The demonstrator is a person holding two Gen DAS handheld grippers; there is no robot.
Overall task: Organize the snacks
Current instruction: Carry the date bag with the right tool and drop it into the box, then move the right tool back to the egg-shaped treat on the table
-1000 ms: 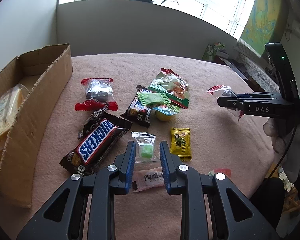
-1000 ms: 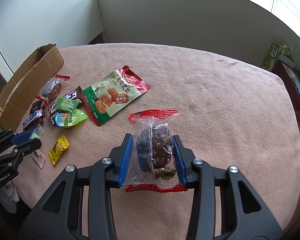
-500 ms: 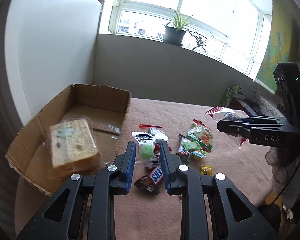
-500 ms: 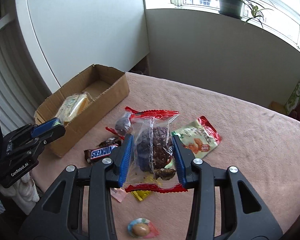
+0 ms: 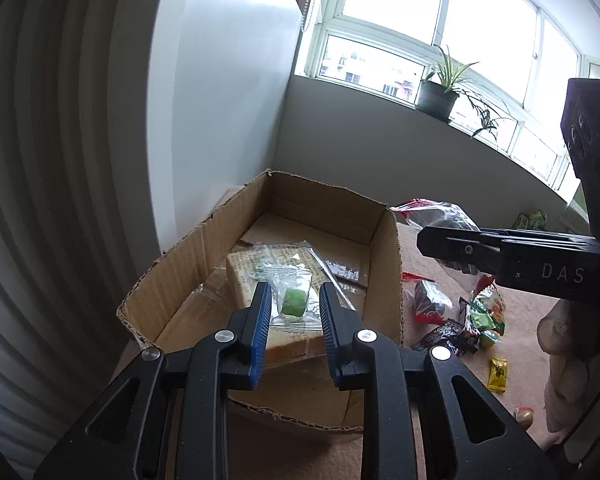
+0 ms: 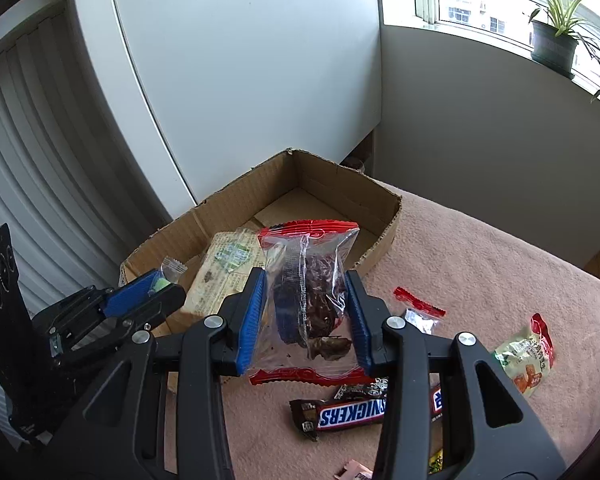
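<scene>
My left gripper (image 5: 293, 308) is shut on a clear packet with a green candy (image 5: 294, 302), held over the open cardboard box (image 5: 384, 280). A wrapped bread slice (image 5: 260, 264) lies inside the box. My right gripper (image 6: 305, 312) is shut on a clear red-edged bag of dark dried fruit (image 6: 308, 300), in the air beside the box's (image 6: 332, 188) near wall. In the right wrist view the left gripper (image 6: 156, 286) shows at the left with the green candy (image 6: 161, 283) in its blue pads. In the left wrist view the right gripper (image 5: 440, 240) reaches in from the right.
Loose snacks lie on the pink tablecloth (image 6: 500, 264): a Snickers bar (image 6: 348, 414), a green and red pouch (image 6: 524, 360), a small red-edged bag (image 6: 420, 312), a yellow candy (image 5: 497, 374). A potted plant (image 5: 440, 92) stands on the windowsill. A white wall panel rises behind the box.
Both grippers have swung left and up from over the loose snacks to the cardboard box, each still holding its packet. The box now fills the middle of both views.
</scene>
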